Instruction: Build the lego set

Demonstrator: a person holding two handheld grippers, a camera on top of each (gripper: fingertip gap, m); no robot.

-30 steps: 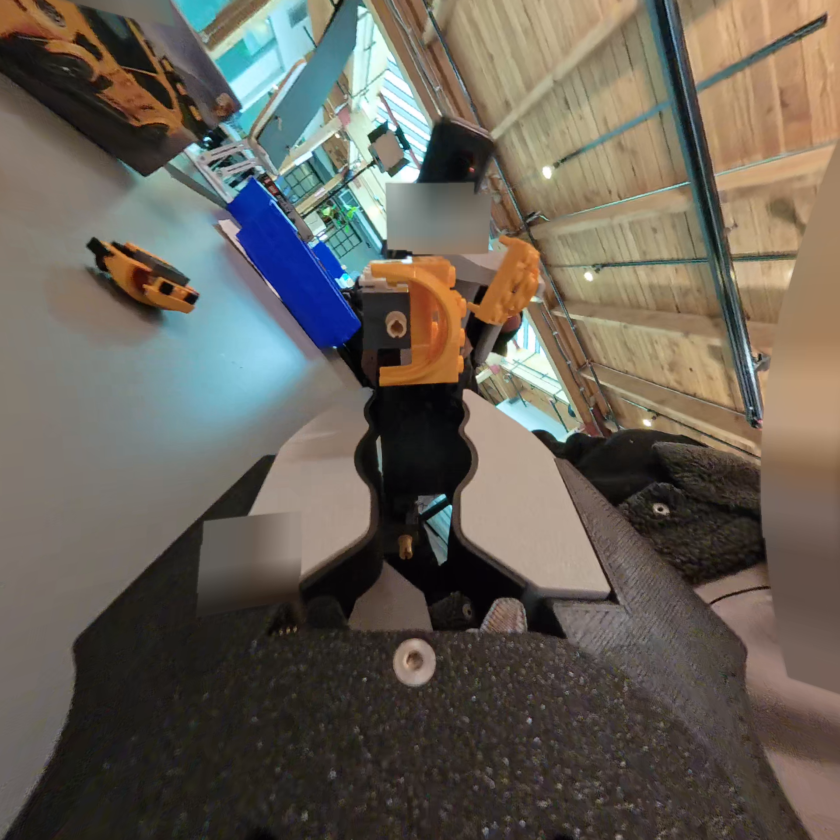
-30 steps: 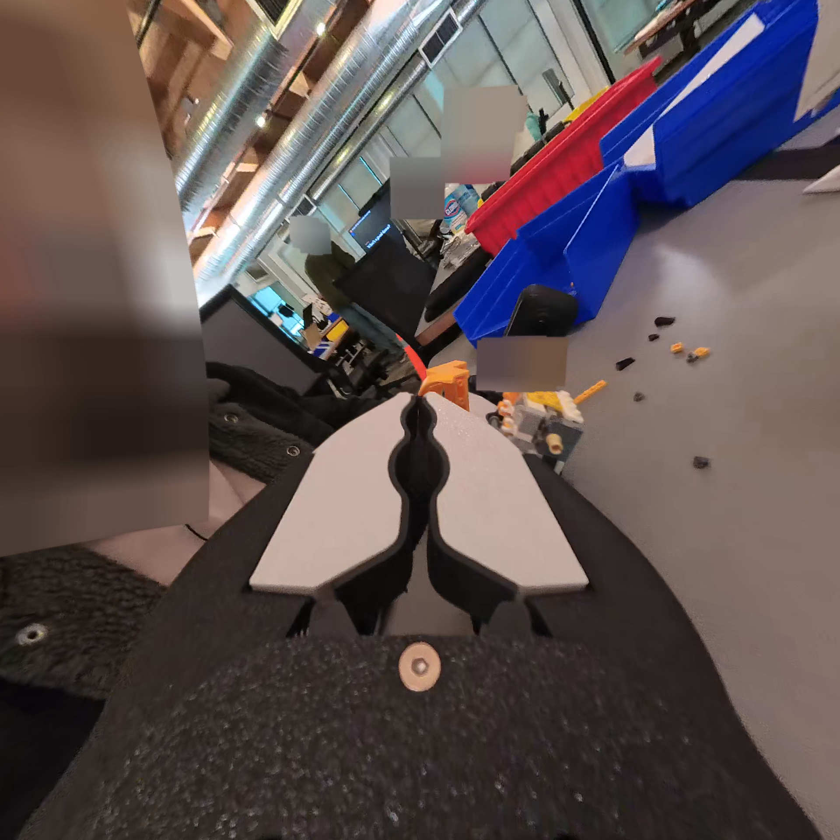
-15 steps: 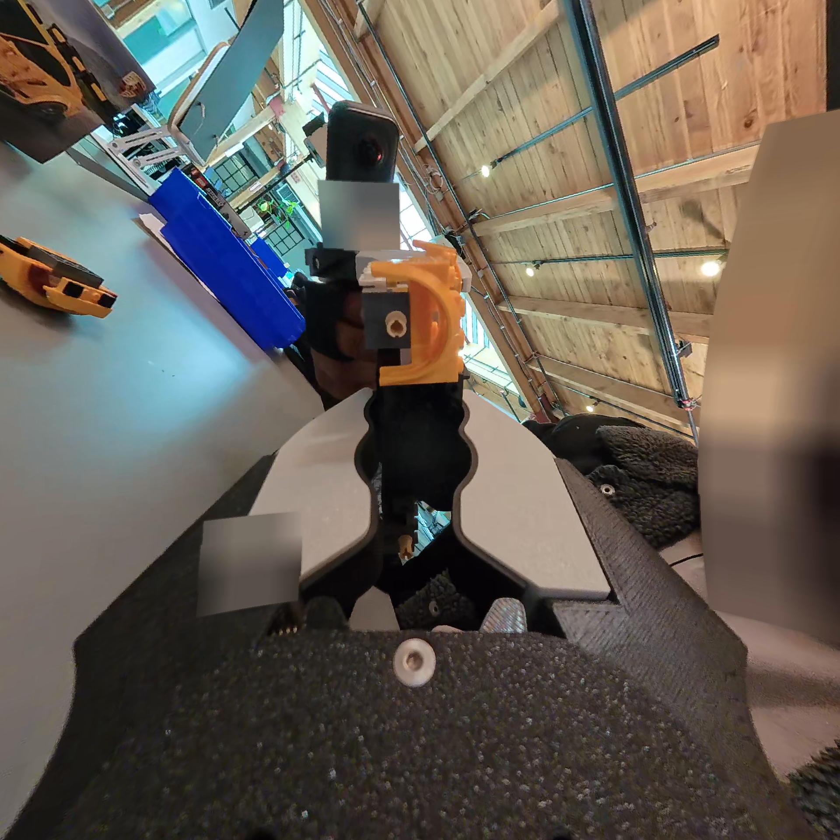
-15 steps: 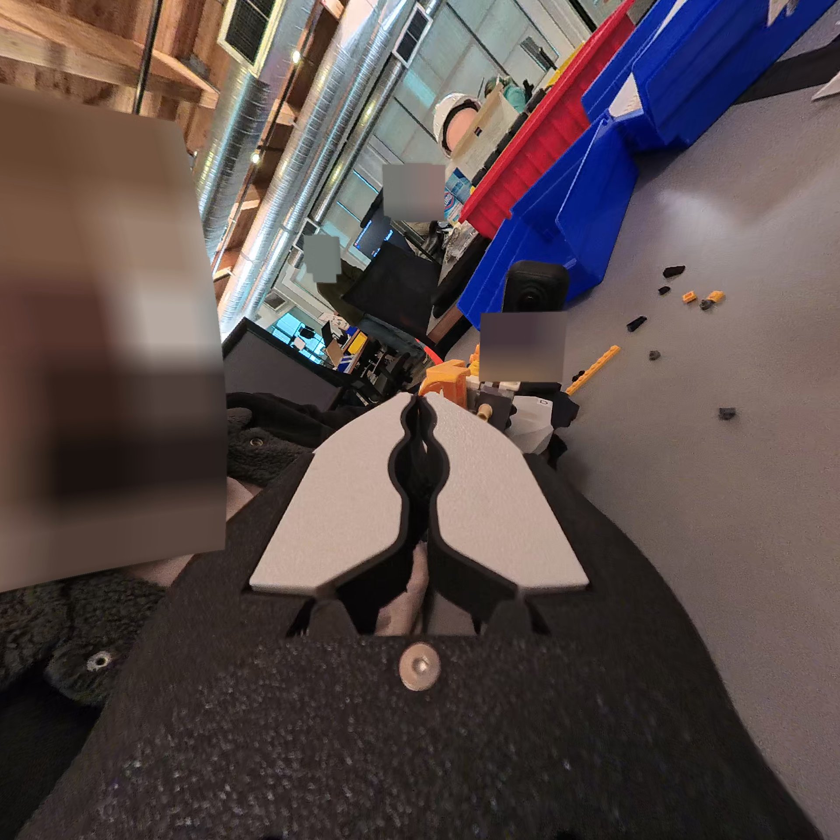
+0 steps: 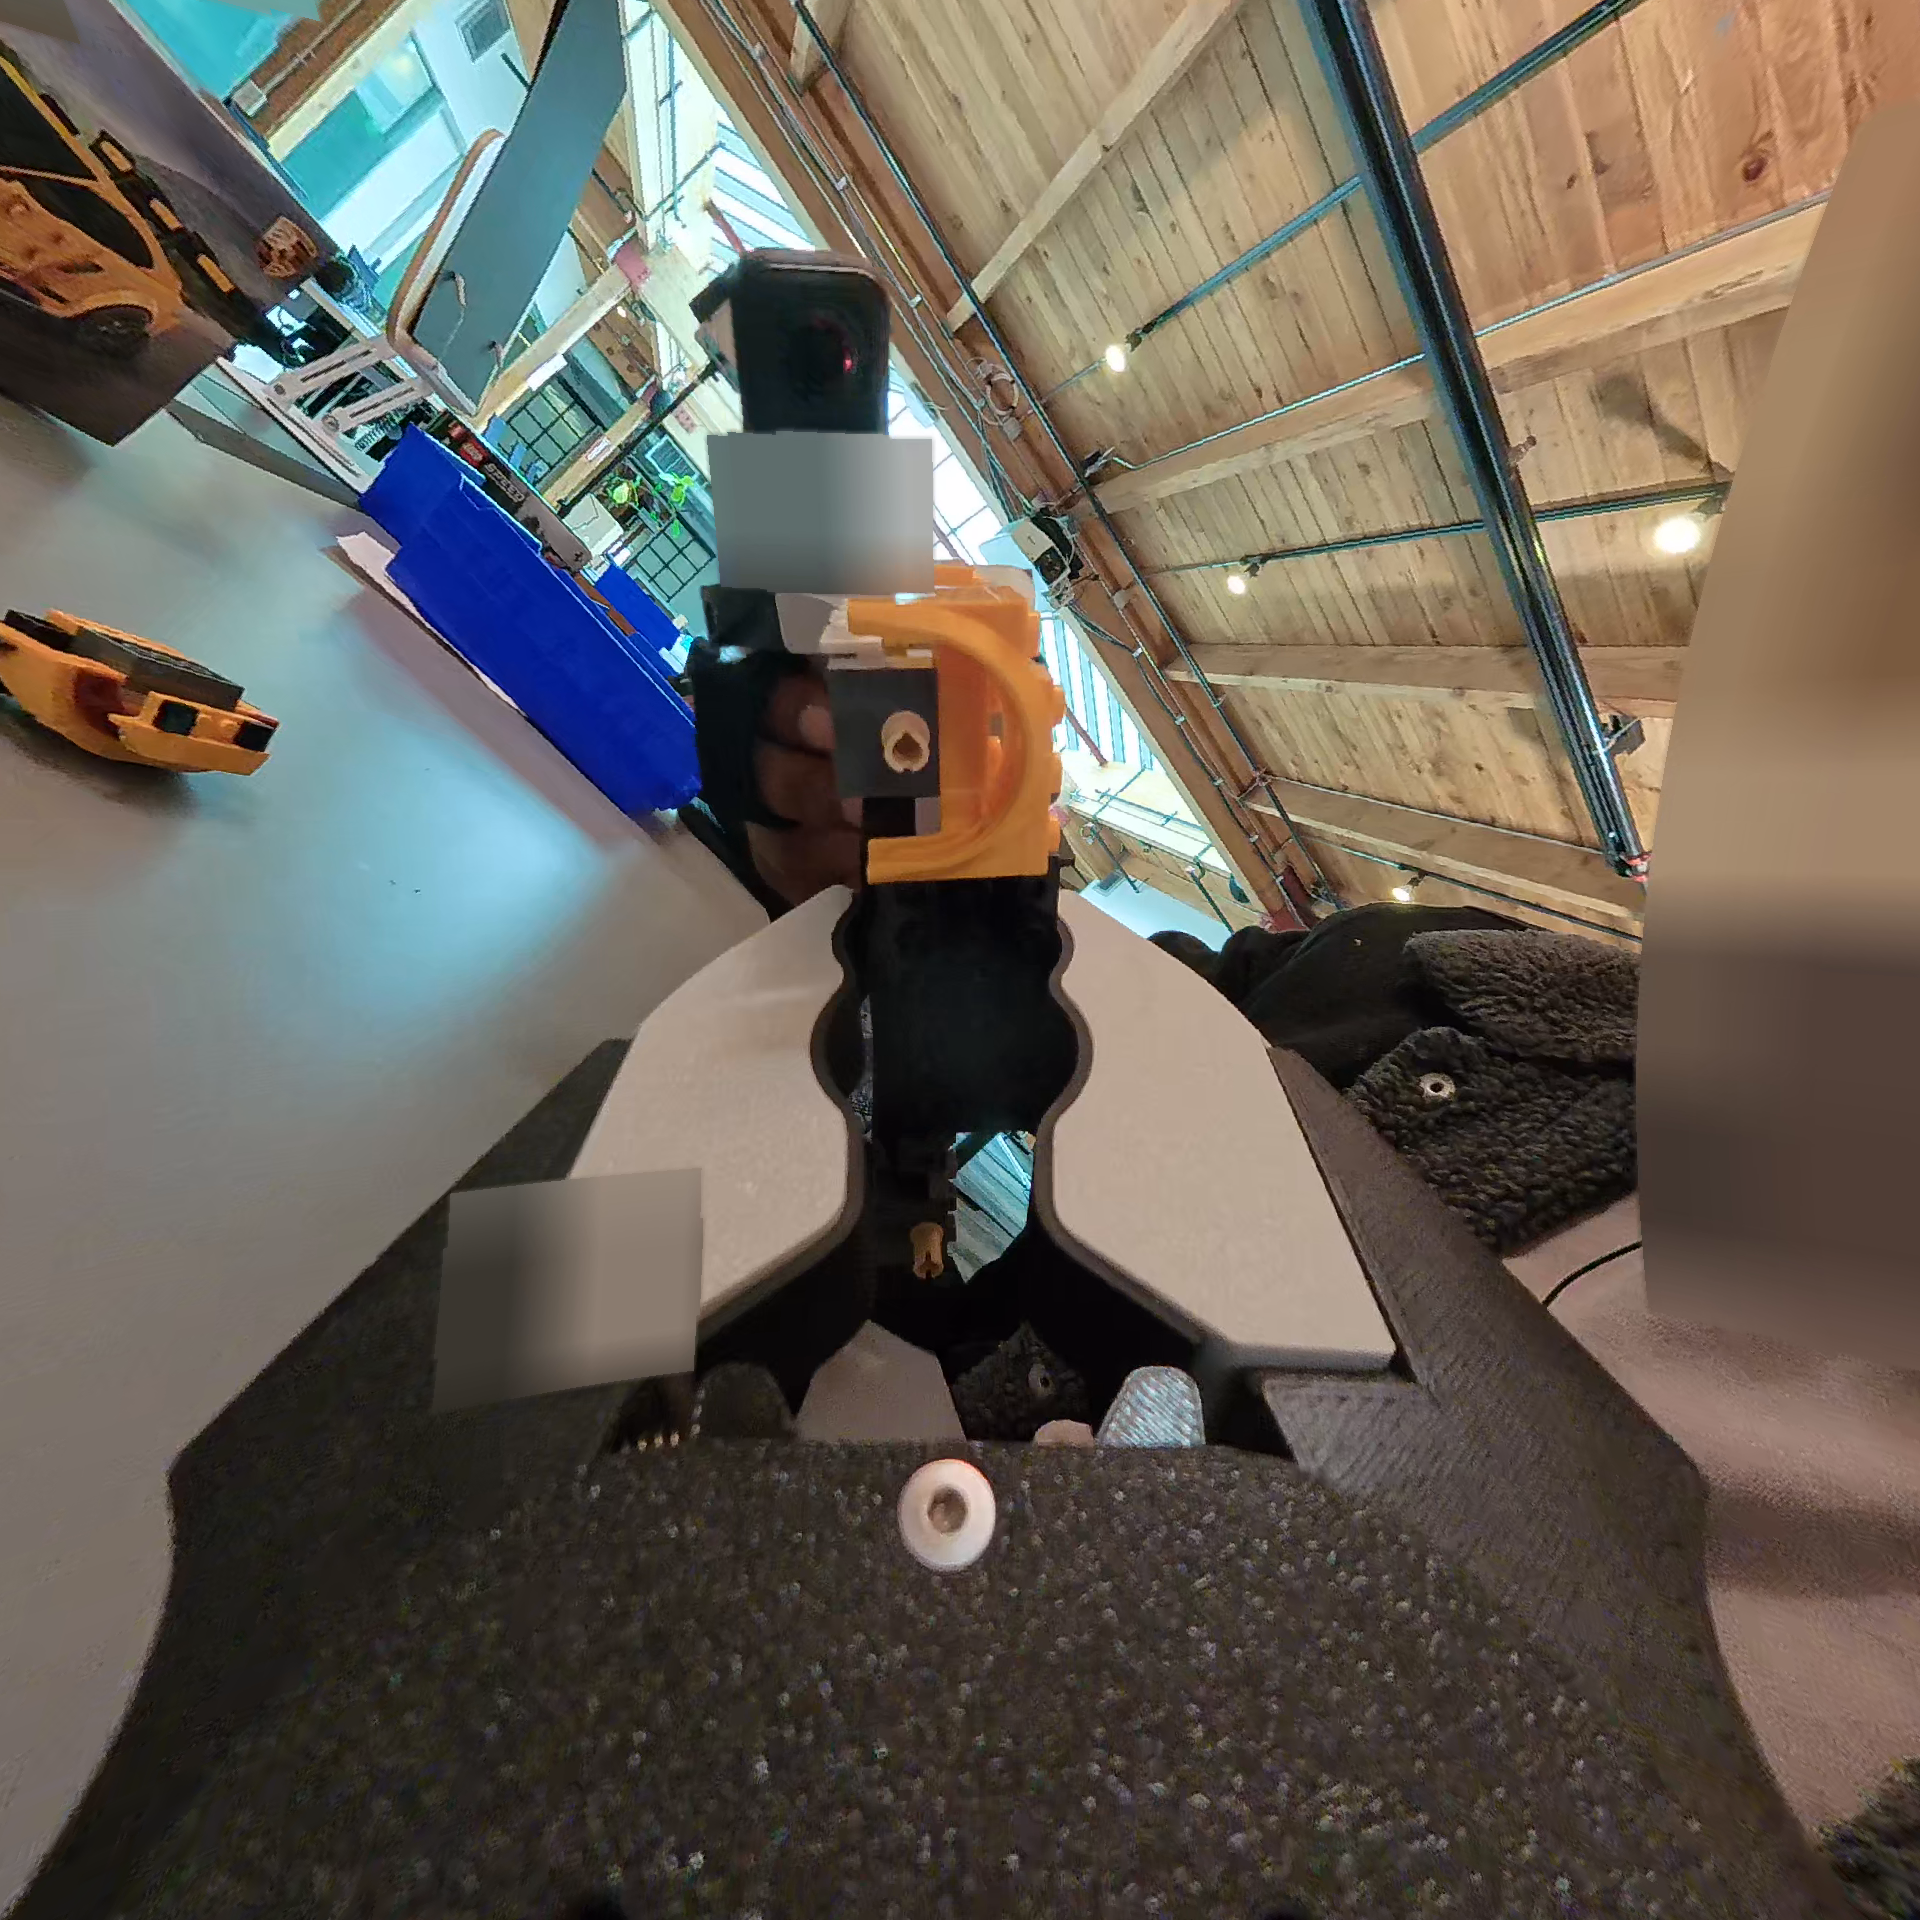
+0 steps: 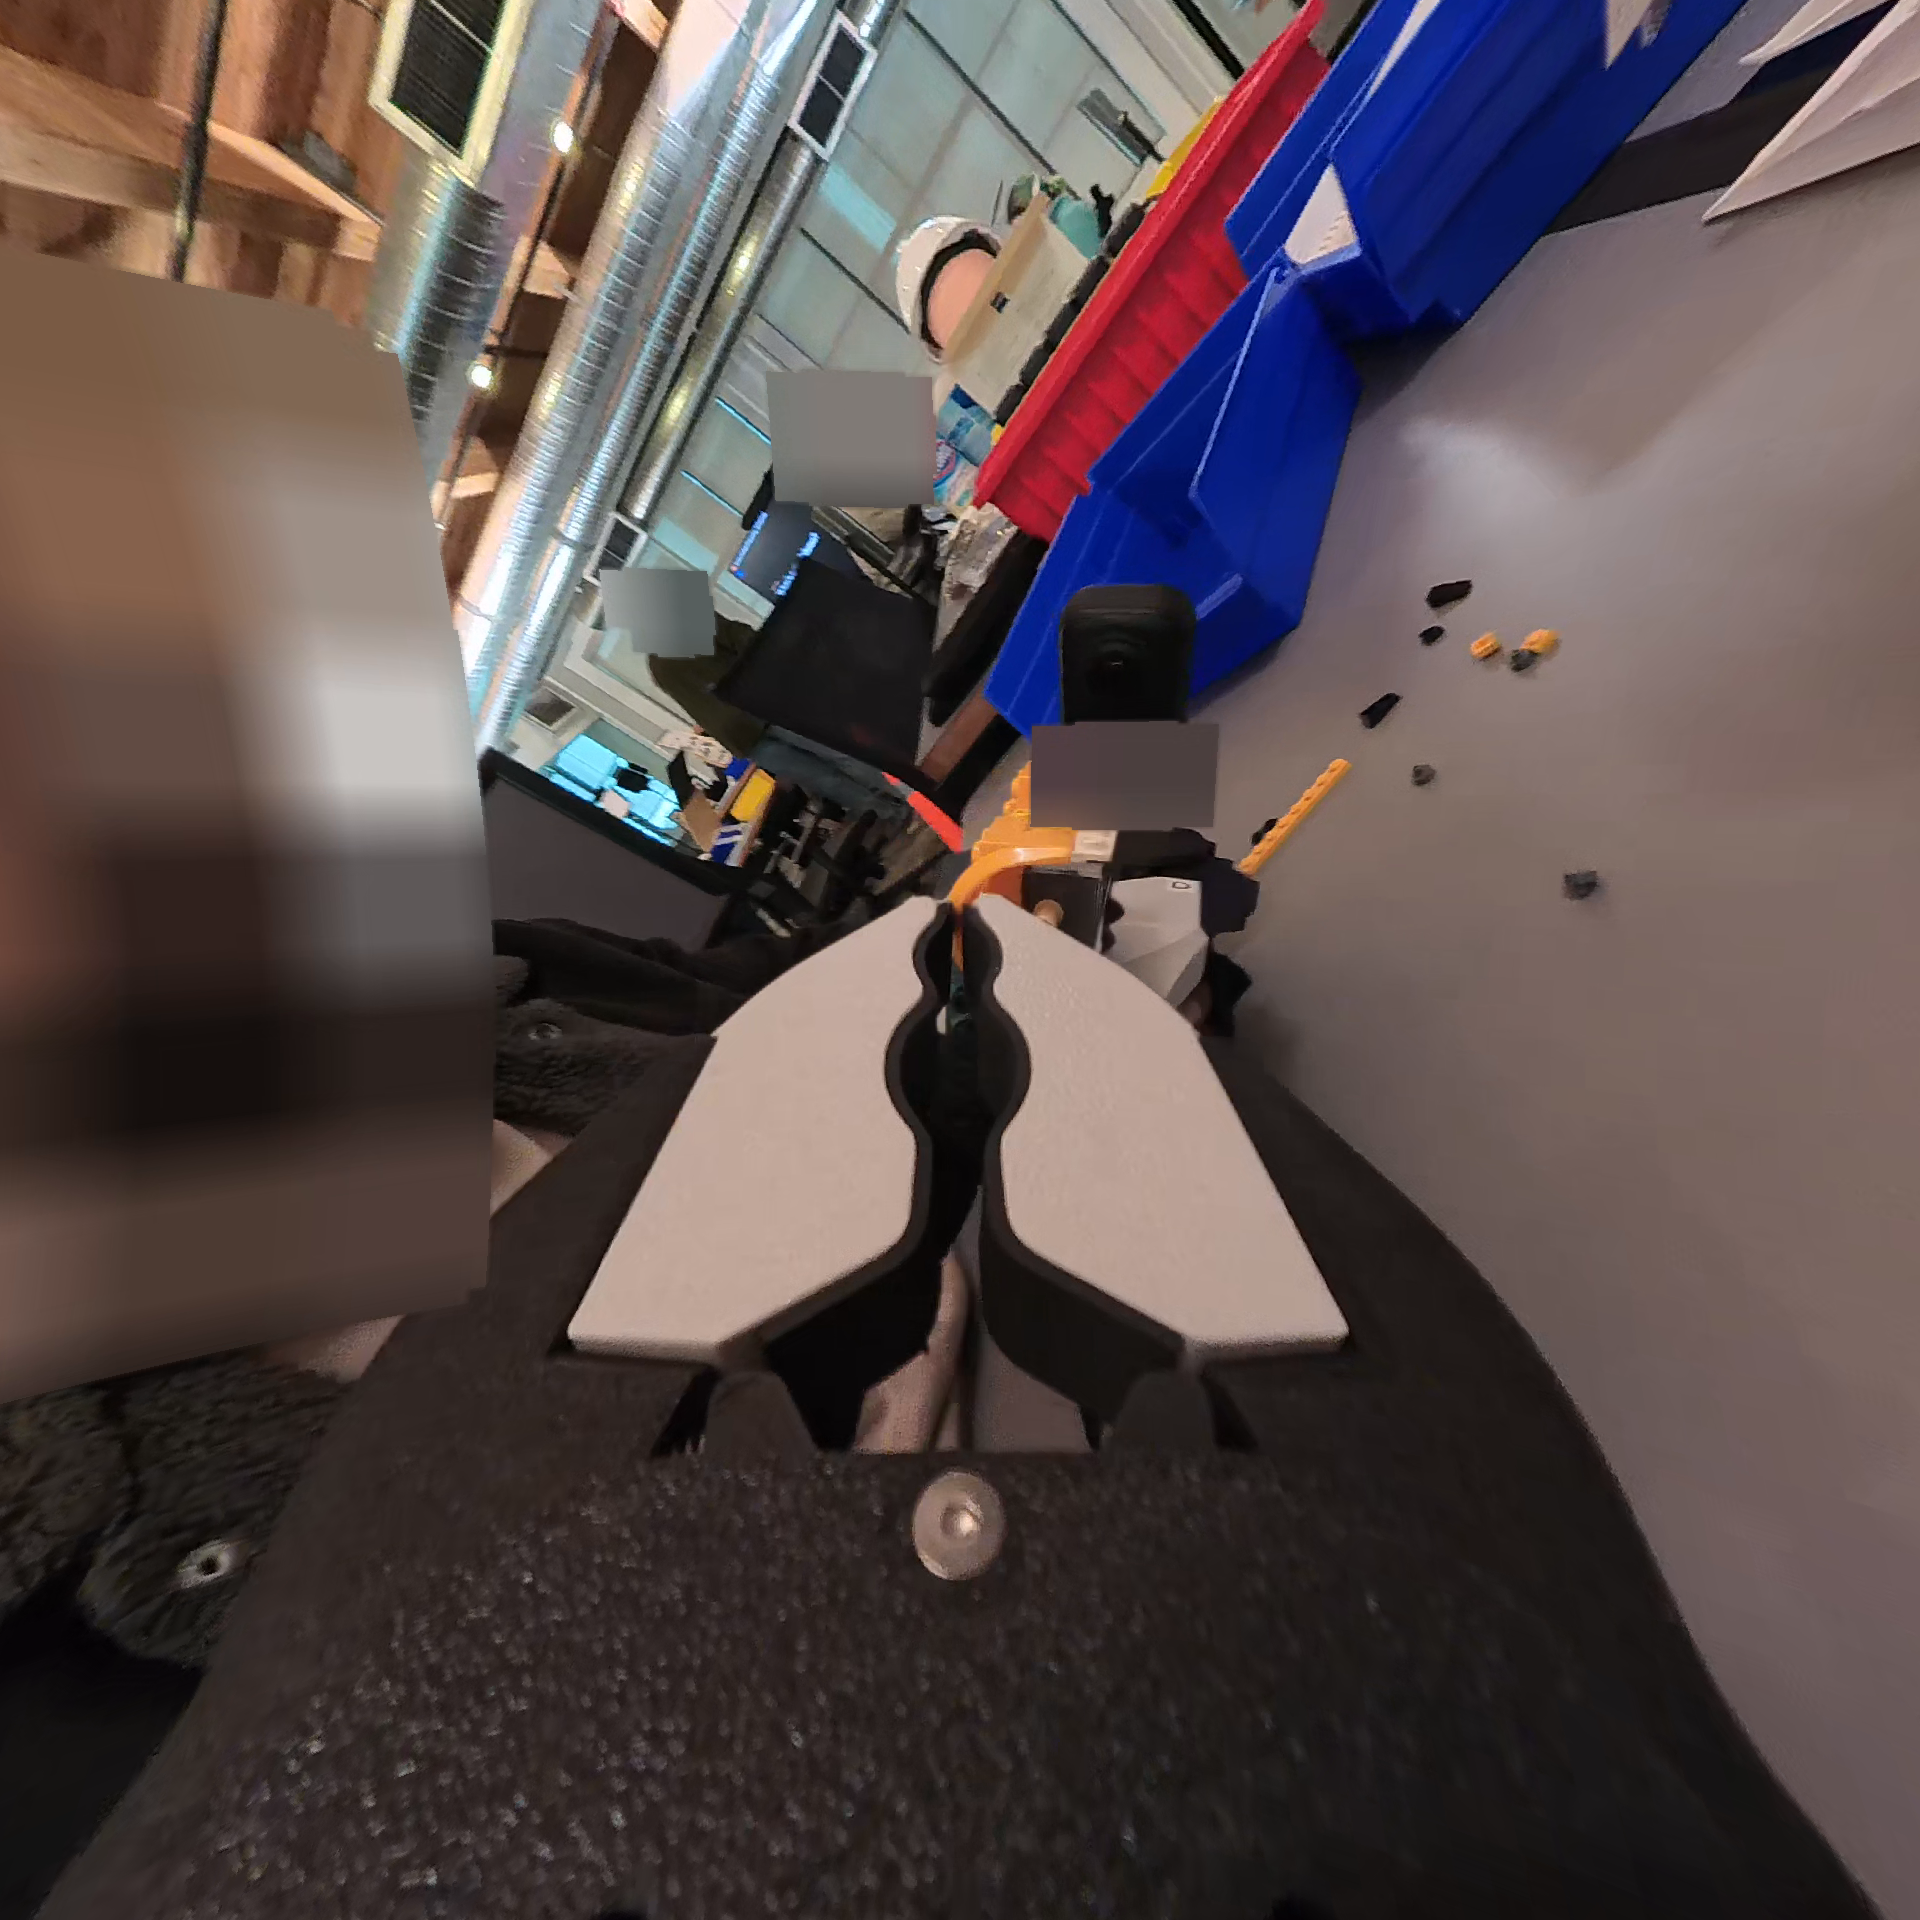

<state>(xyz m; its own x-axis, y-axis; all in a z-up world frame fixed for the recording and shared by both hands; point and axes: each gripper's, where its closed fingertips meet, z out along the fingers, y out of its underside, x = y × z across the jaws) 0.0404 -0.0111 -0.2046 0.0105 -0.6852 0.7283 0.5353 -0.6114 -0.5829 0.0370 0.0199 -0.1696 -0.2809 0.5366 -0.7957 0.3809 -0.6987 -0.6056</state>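
Above the grey table [image 5: 260, 987], your left gripper [image 5: 951, 935] is clamped on the black base of the lego assembly [image 5: 951, 727], with its two pale fingers [image 5: 727, 1081] pressing either side of that base. The assembly stands upright beyond the fingertips: an orange wheel-arch piece wraps a dark grey block carrying a tan axle pin. Your right gripper [image 6: 961, 920] is nearly closed, pinching a thin curved orange piece [image 6: 1013, 857] at its tips; this piece sits against the top of the same assembly, which is held off the table surface.

A second orange-and-black lego sub-assembly [image 5: 130, 691] lies on the table well to the left. Small loose black and orange parts [image 6: 1496, 649] are scattered on the table near the blue bins [image 6: 1247, 499], and an orange rod [image 6: 1299, 810] lies just beside the assembly. A red bin [image 6: 1132, 322] stands behind the blue bins.
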